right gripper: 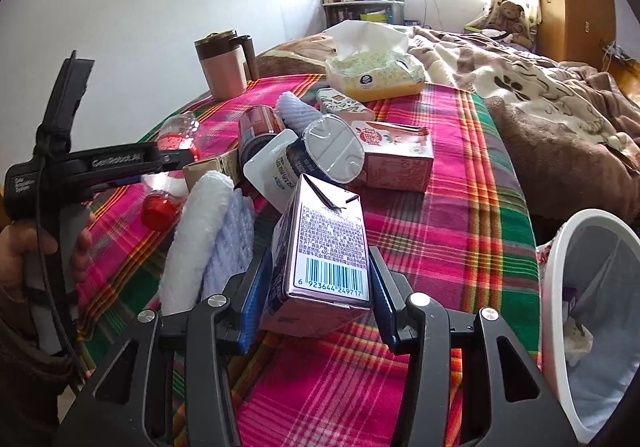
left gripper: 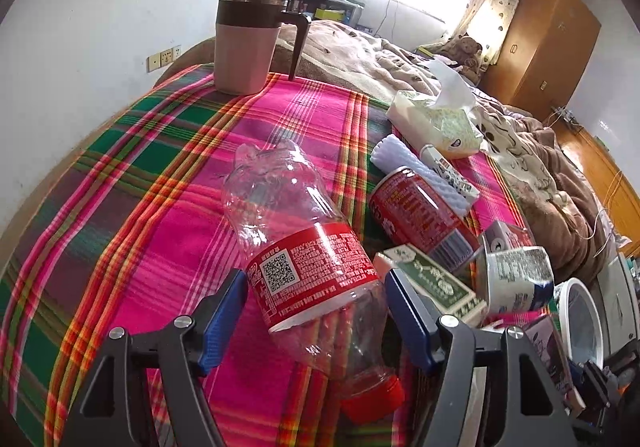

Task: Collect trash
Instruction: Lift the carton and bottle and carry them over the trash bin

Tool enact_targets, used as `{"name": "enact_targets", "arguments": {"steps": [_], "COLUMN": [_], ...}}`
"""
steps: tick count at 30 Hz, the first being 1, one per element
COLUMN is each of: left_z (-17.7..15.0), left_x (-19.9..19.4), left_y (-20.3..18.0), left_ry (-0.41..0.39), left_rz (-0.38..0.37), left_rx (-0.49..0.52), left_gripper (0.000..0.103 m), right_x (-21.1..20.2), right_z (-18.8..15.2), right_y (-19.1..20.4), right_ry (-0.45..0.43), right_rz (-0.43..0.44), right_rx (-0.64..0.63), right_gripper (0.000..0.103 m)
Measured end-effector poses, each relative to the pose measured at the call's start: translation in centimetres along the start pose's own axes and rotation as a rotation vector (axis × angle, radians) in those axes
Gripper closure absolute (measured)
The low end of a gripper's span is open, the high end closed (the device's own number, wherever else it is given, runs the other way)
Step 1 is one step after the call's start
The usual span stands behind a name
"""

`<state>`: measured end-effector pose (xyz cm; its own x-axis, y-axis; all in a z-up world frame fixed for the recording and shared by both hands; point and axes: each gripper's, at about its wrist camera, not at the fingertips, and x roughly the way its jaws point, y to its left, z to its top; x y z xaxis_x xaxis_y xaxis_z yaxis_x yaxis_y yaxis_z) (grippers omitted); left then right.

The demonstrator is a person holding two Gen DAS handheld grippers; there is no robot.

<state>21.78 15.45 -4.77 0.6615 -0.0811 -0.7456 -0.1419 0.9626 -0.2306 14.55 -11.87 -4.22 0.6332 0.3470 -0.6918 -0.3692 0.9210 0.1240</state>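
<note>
Right tool [right gripper: 320,271] grips one carton [right gripper: 320,243]; one bin [right gripper: 592,323].

My bed [right gripper: 560,119] had a bright checked cloth [left gripper: 160,183] spread over it, pink and green. A pink mug [left gripper: 244,43] stood upright at the far end of the cloth. A clear bottle [left gripper: 304,243] lay on its side, next to a red can [left gripper: 420,219]. A tissue pack [right gripper: 376,75] and a pink box [right gripper: 396,159] sat on the cloth too. Brown blankets [right gripper: 552,103] lay crumpled beside it.
</note>
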Motion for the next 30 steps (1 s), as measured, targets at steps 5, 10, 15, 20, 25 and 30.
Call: {"name": "enact_targets", "arguments": {"steps": [5, 10, 15, 20, 25, 30], "left_z": [-0.7, 0.8, 2.1, 1.2, 0.7, 0.3], "left_x": [-0.8, -1.1, 0.5, 1.7, 1.4, 0.2], "left_y": [0.2, 0.5, 0.6, 0.5, 0.1, -0.4], "left_ry": [0.022, -0.023, 0.006, 0.041, 0.027, 0.001], "left_rz": [-0.017, 0.007, 0.045, 0.065, 0.065, 0.066], "left_rx": [0.009, -0.019, -0.045, -0.047, -0.026, -0.006], "left_gripper": [0.032, 0.030, 0.030, 0.030, 0.036, 0.037], "right_x": [-0.2, -0.2, -0.2, -0.3, -0.7, -1.3], "right_z": [-0.3, -0.3, -0.4, -0.5, -0.7, -0.8], "right_y": [-0.2, -0.4, -0.5, -0.5, -0.6, -0.8], "right_ry": [-0.003, -0.005, -0.004, -0.015, -0.026, -0.044], "right_rz": [-0.023, -0.032, -0.036, -0.048, -0.059, -0.062], "right_rx": [0.003, 0.012, 0.024, 0.020, 0.020, 0.034], "right_gripper": [0.055, 0.055, 0.055, 0.055, 0.055, 0.055]}}
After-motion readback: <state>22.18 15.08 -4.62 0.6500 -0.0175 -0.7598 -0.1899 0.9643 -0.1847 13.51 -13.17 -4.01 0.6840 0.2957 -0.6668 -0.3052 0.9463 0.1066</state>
